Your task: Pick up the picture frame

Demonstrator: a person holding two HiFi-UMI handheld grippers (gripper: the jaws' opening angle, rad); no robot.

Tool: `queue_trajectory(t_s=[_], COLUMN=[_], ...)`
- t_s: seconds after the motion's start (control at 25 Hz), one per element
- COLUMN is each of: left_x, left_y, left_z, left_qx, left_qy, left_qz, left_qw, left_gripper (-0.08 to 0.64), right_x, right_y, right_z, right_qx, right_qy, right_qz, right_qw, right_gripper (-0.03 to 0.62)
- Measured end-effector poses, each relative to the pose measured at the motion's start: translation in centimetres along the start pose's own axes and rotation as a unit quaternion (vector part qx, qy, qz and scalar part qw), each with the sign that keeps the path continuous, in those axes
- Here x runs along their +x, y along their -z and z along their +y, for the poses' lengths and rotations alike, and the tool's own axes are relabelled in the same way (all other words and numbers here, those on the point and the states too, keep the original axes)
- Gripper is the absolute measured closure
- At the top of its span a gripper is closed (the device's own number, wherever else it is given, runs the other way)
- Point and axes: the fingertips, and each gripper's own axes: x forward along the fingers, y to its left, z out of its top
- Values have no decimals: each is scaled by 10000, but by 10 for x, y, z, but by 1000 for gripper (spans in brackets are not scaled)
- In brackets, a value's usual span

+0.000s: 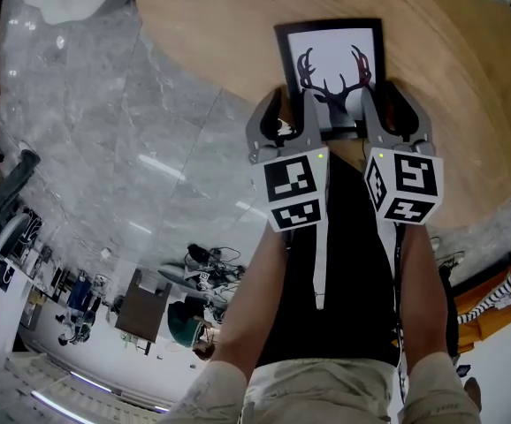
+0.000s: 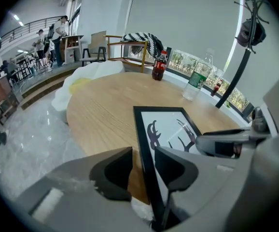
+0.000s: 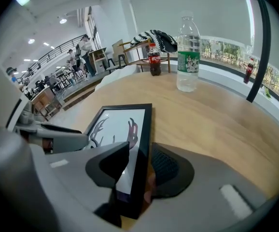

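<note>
The picture frame (image 1: 331, 56), black-edged with a dark antler print on white, lies flat on the round wooden table (image 1: 211, 34) near its front edge. My left gripper (image 1: 288, 117) straddles the frame's left edge; in the left gripper view that black edge (image 2: 144, 144) runs between the two dark pads of the gripper (image 2: 142, 170), with a gap showing on the outer side. My right gripper (image 1: 388, 113) straddles the right edge of the frame (image 3: 122, 122) in the same way, jaws (image 3: 139, 170) wide apart. Both grippers stand open around the frame.
At the table's far side stand a clear water bottle (image 3: 188, 52) and a cola bottle (image 3: 155, 59). A white bundle (image 2: 89, 79) lies at the far left rim. Beyond are a wooden chair with a striped cloth (image 2: 139, 40), a black pole (image 3: 260, 47) and grey marble floor (image 1: 105, 148).
</note>
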Motion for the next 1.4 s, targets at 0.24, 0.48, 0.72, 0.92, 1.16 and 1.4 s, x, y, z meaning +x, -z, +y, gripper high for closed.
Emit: queue_trajectory(t_s=[0.24, 0.48, 0.72, 0.92, 1.16, 1.4], left_x=[1, 1, -1, -4, -23, -46], left_y=[1, 2, -1, -5, -25, -57], left_z=[-1, -5, -4, -3, -4, -13], left_qx=[-97, -169, -202, -132, -32, 196], left_qy=[96, 107, 99, 90, 189, 227], left_qz=[-25, -69, -94, -165, -430, -687], left_qw=[9999, 9998, 9997, 9997, 9989, 9972], left_gripper=[411, 448, 459, 469, 478, 479], right_x=[2, 1, -1, -3, -22, -48], right_y=[1, 2, 1, -3, -21, -50], right_z=[1, -2, -4, -3, 1, 2], right_qx=[-6, 14, 106, 97, 140, 194], right_qy=[-46, -91, -154, -61, -24, 103], right_qz=[41, 71, 71, -24, -296, -632], right_qw=[10000, 9999, 9998, 9999, 9995, 9978], right_gripper=[463, 494, 519, 520, 520, 520])
